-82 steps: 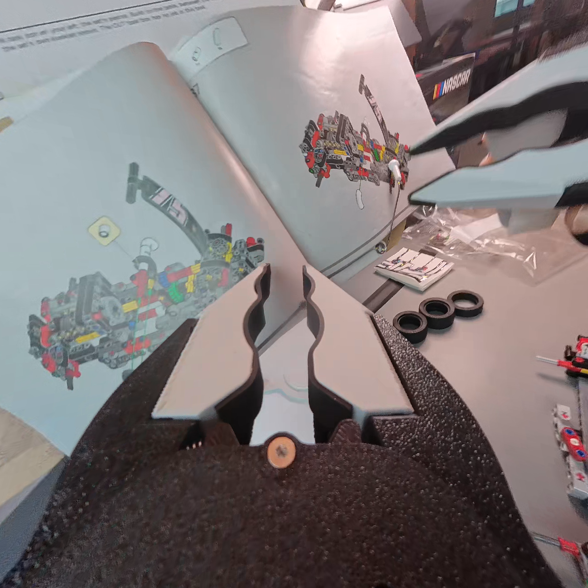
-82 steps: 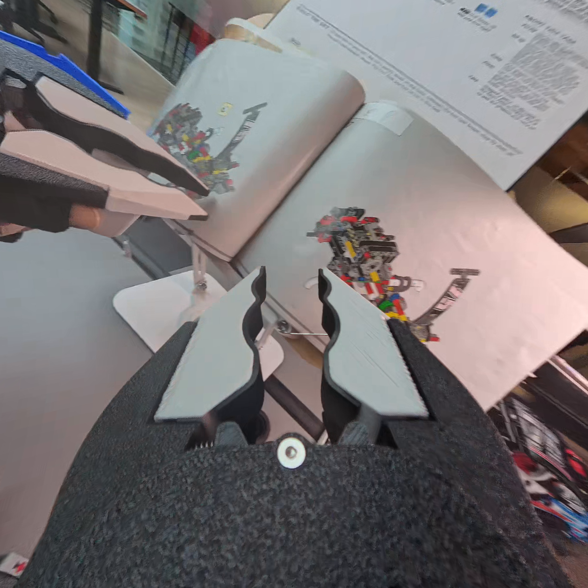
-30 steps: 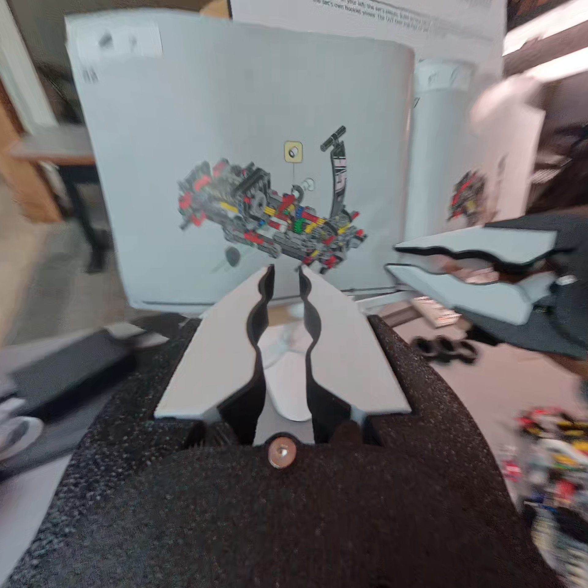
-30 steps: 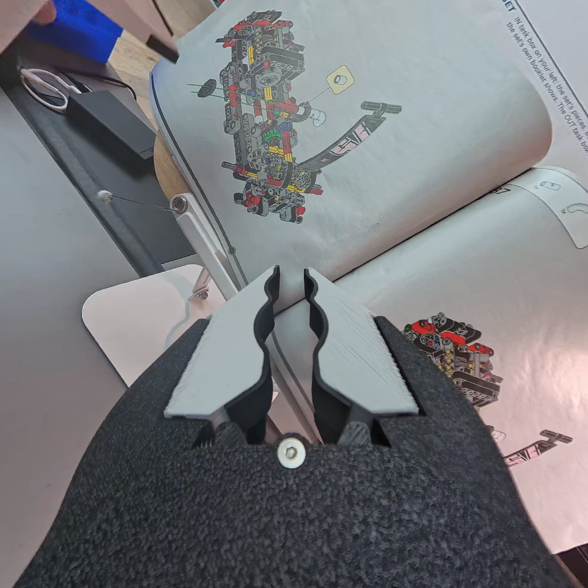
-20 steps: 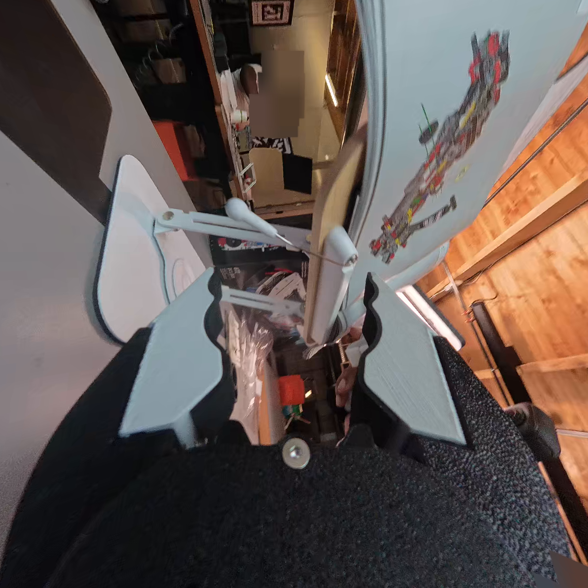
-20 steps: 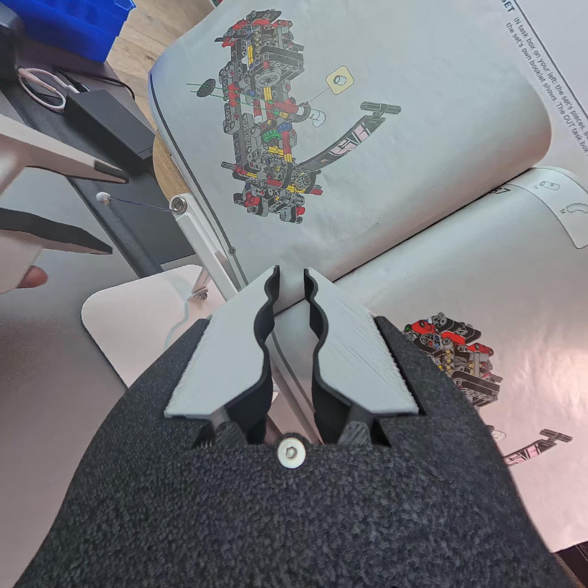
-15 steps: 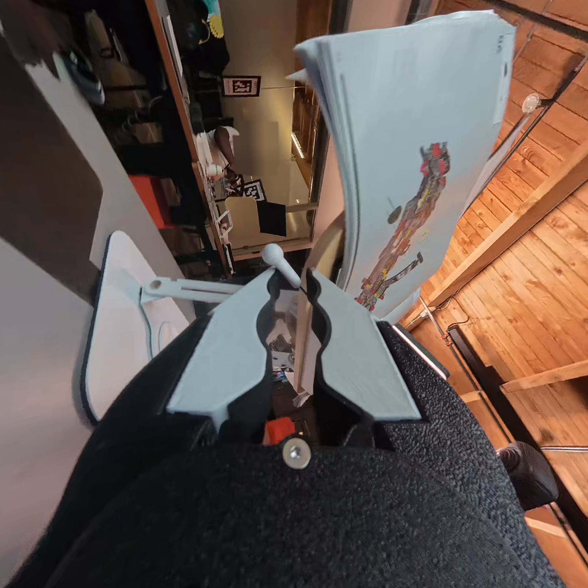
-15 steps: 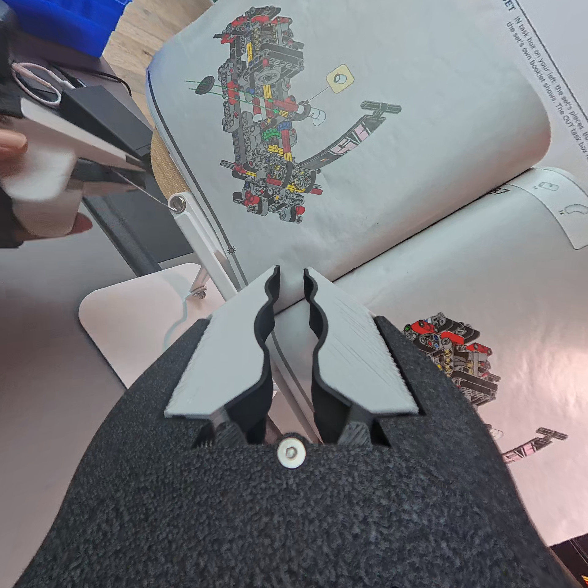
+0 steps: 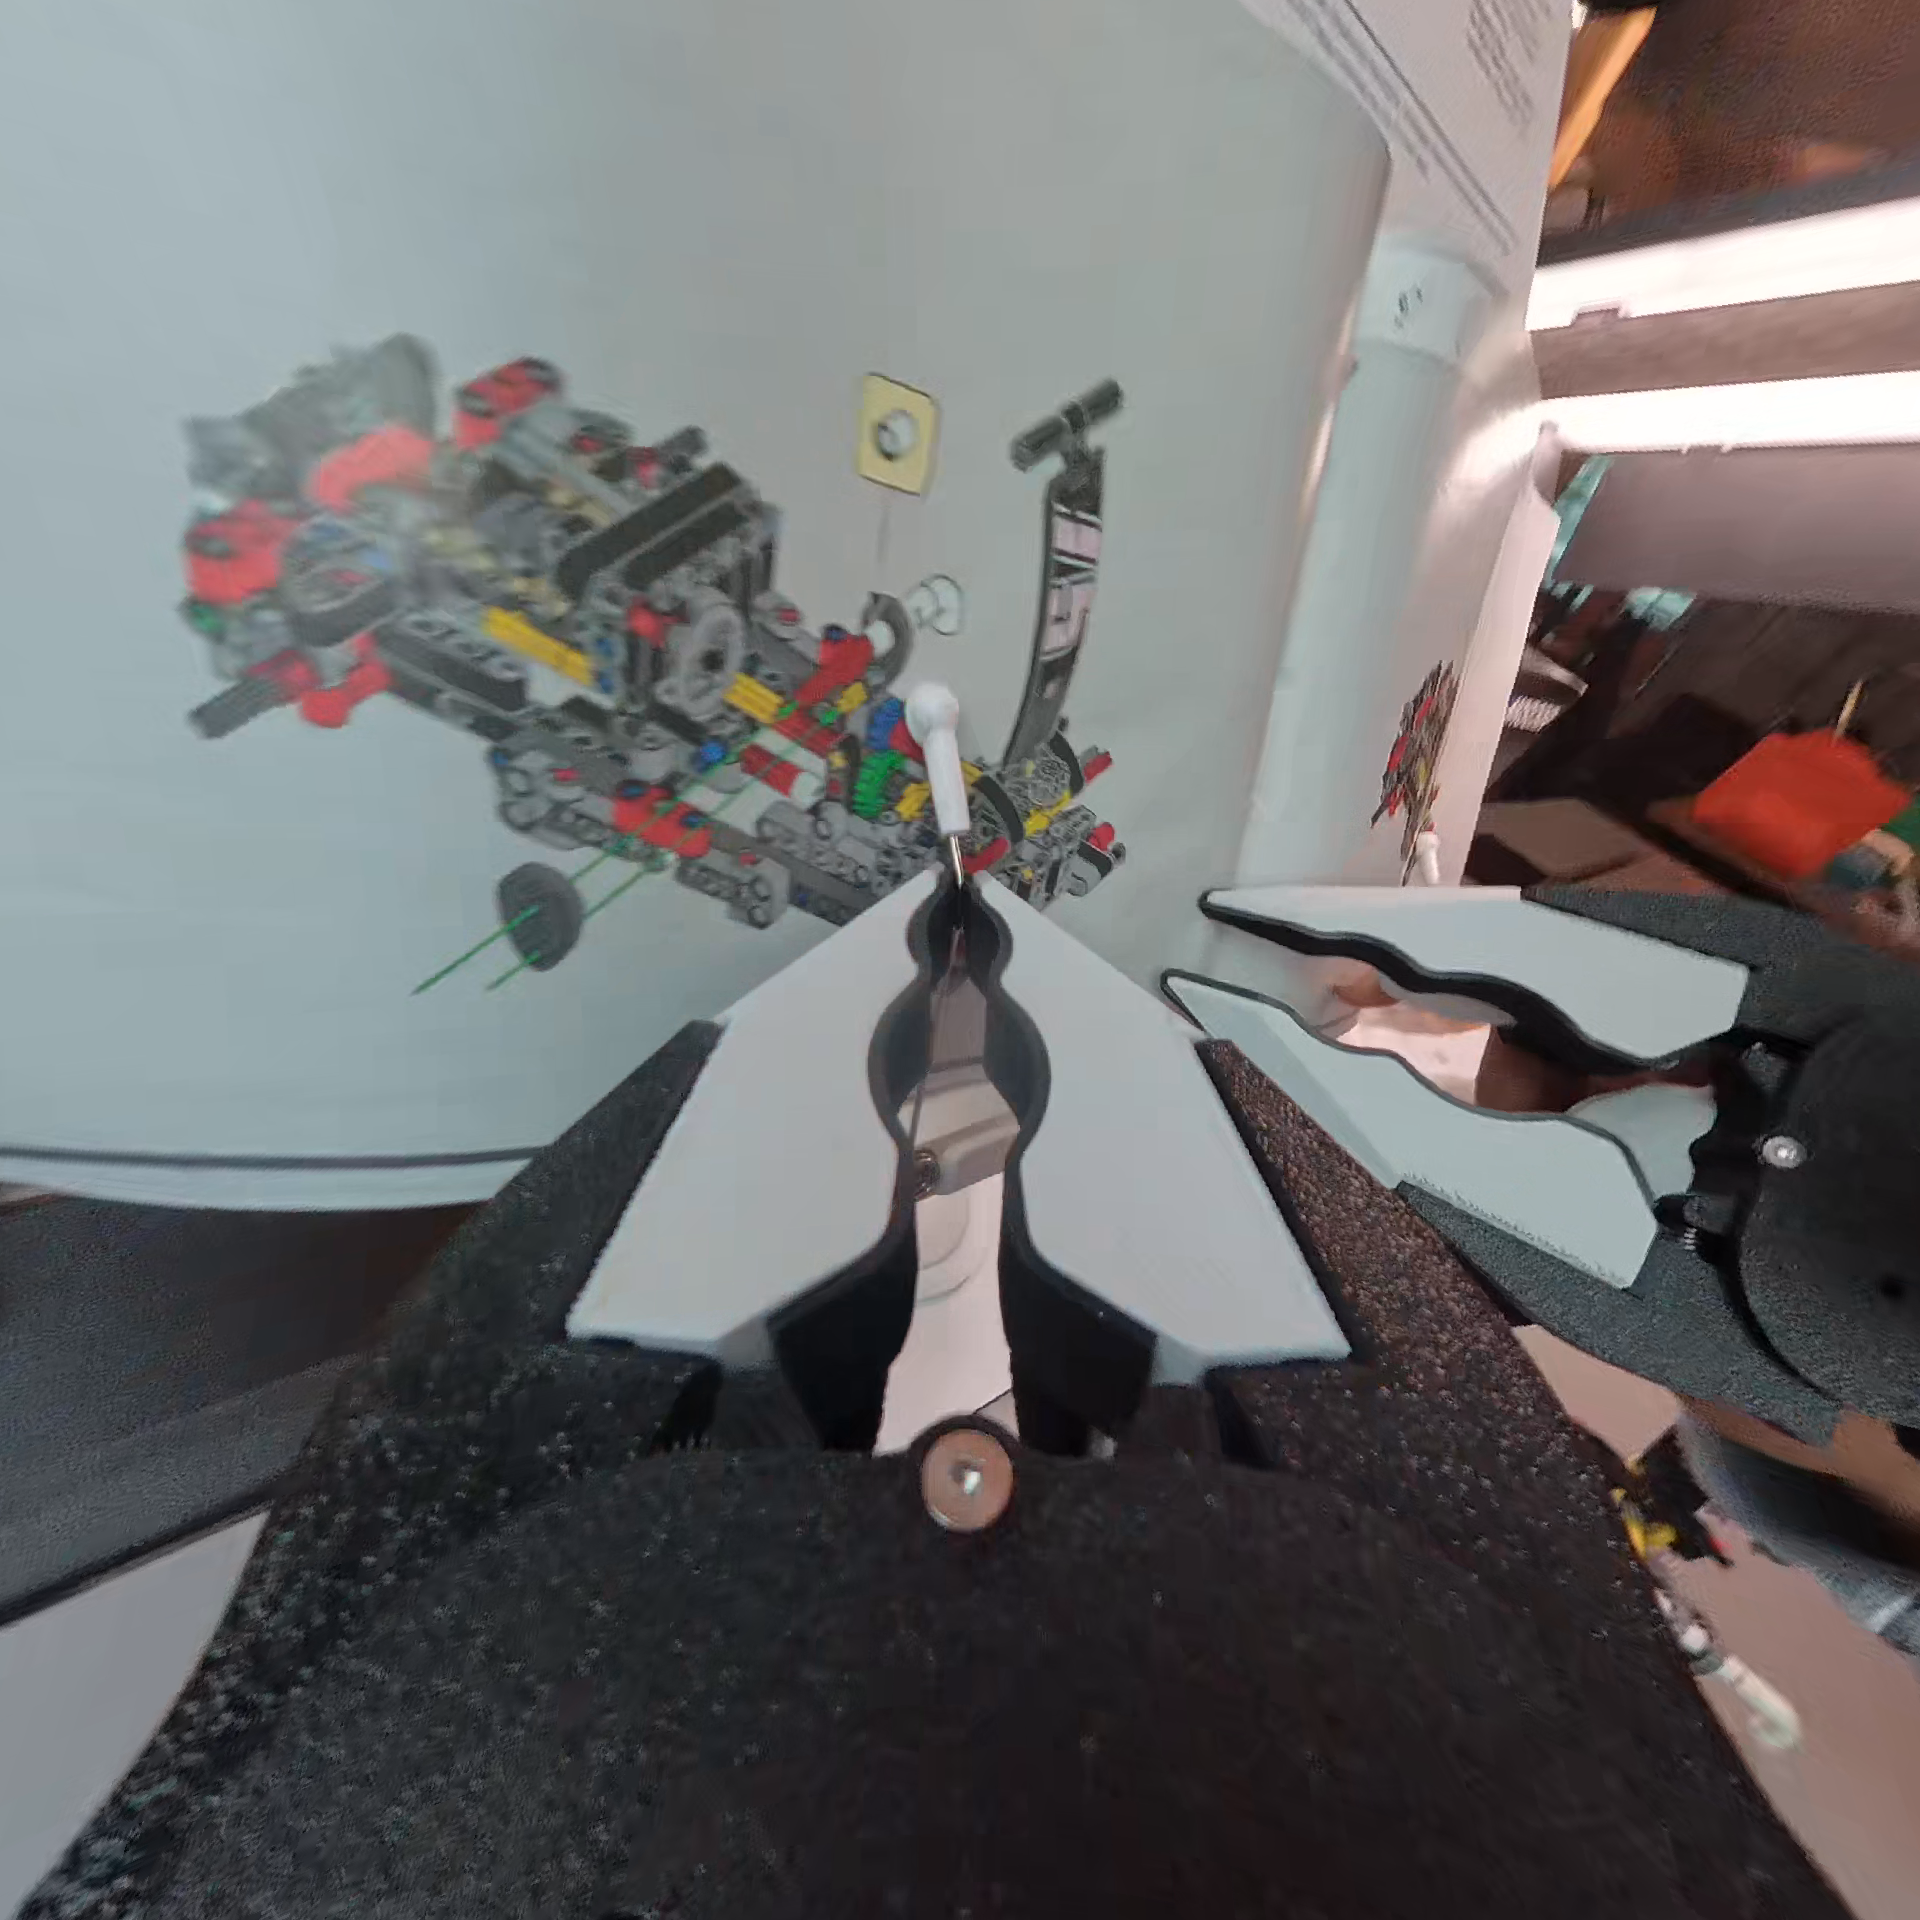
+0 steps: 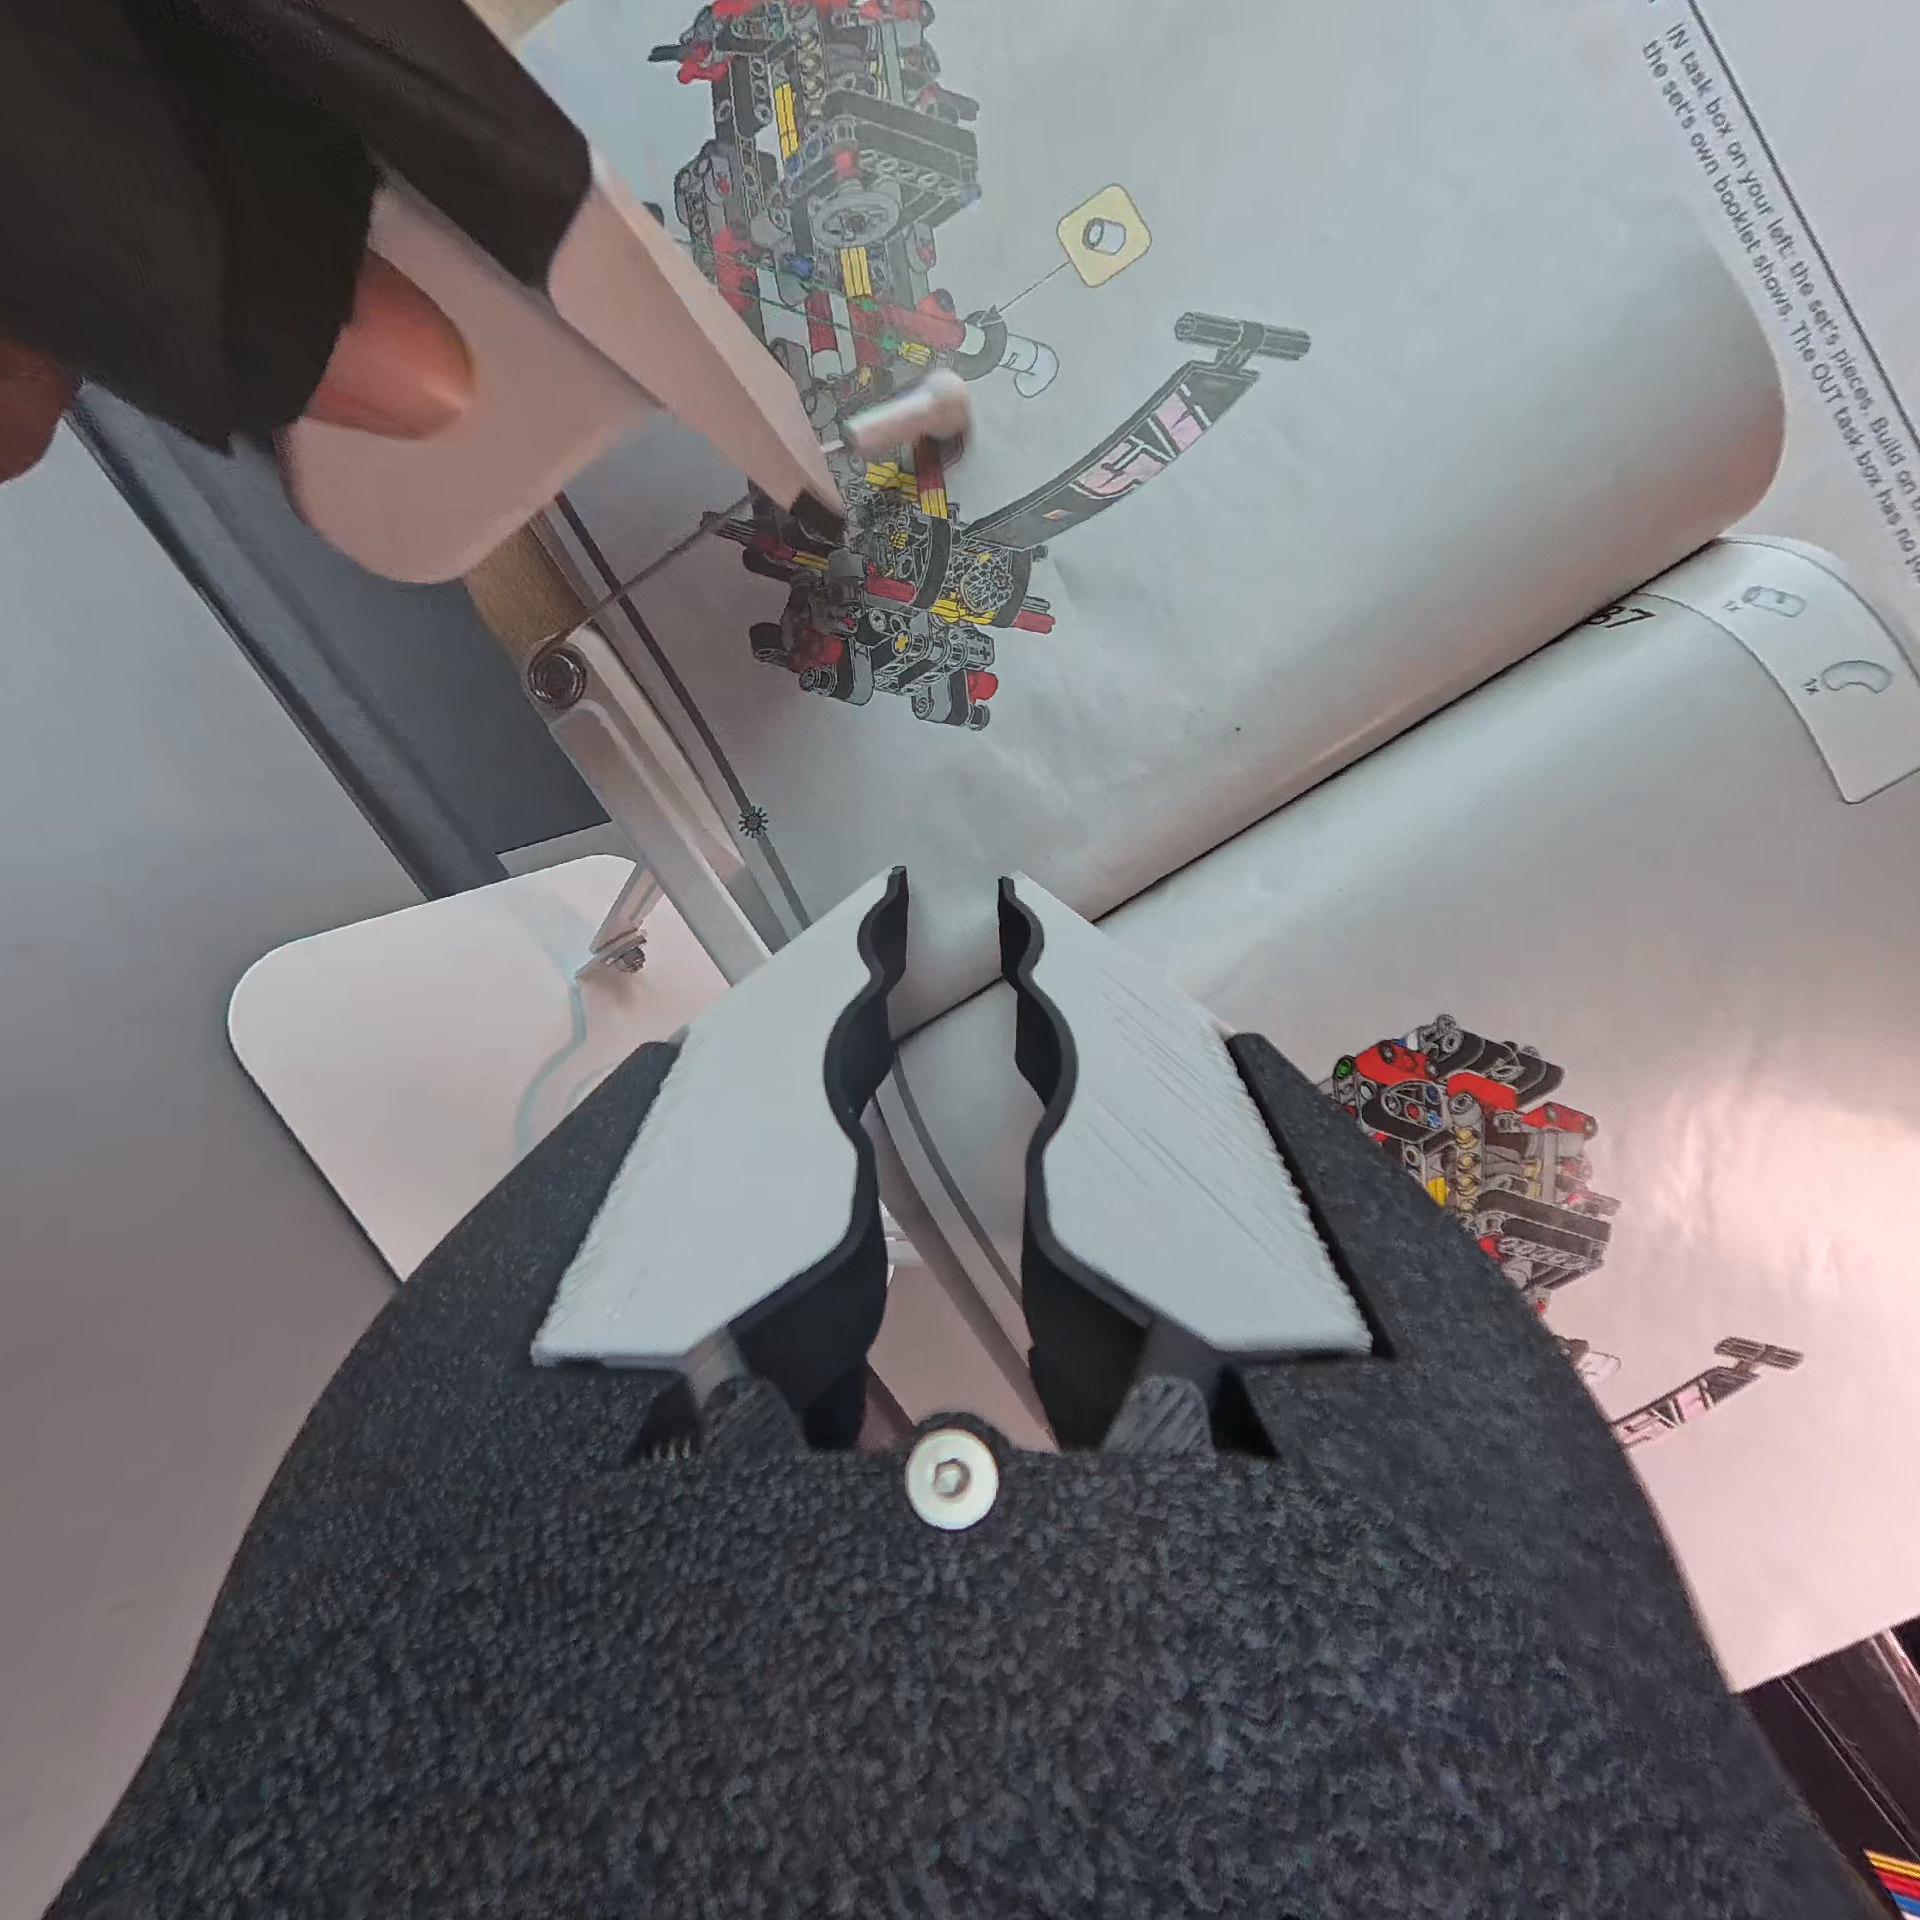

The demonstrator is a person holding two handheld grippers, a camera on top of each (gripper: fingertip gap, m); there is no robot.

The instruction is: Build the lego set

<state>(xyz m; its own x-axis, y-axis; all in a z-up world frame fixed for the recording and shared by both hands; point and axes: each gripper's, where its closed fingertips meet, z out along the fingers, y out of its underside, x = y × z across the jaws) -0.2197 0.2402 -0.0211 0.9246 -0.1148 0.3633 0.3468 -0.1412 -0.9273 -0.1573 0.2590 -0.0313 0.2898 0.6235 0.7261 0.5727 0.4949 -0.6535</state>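
Two grippers work at an open instruction booklet (image 9: 644, 239) propped on a white book stand (image 10: 416, 1029). Farthest left of the left gripper's tips lies the printed drawing of the model; straight ahead of them, the left gripper (image 9: 961, 894) has its jaws pinched together on the thin wire page-holder arm (image 9: 940, 769), whose white capped tip stands just past the fingertips against the left page. To its right, near and level, the right gripper (image 10: 951, 894) hangs with its jaws a little apart and nothing between them, pointed at the bottom of the booklet's spine, where its own camera shows the right-hand page (image 10: 1558, 987) bowing outward. The lego pieces themselves are barely seen: only a blurred scatter of coloured bits (image 9: 1673, 1579) low and to the right of the left gripper, too smeared to name. I judge the wire arm to be springy and slick, so a hold close behind the cap should keep it from twisting out. The pages look light, glossy and floppy, easily creased; they are best pressed flat near the outer edge rather than pinched.
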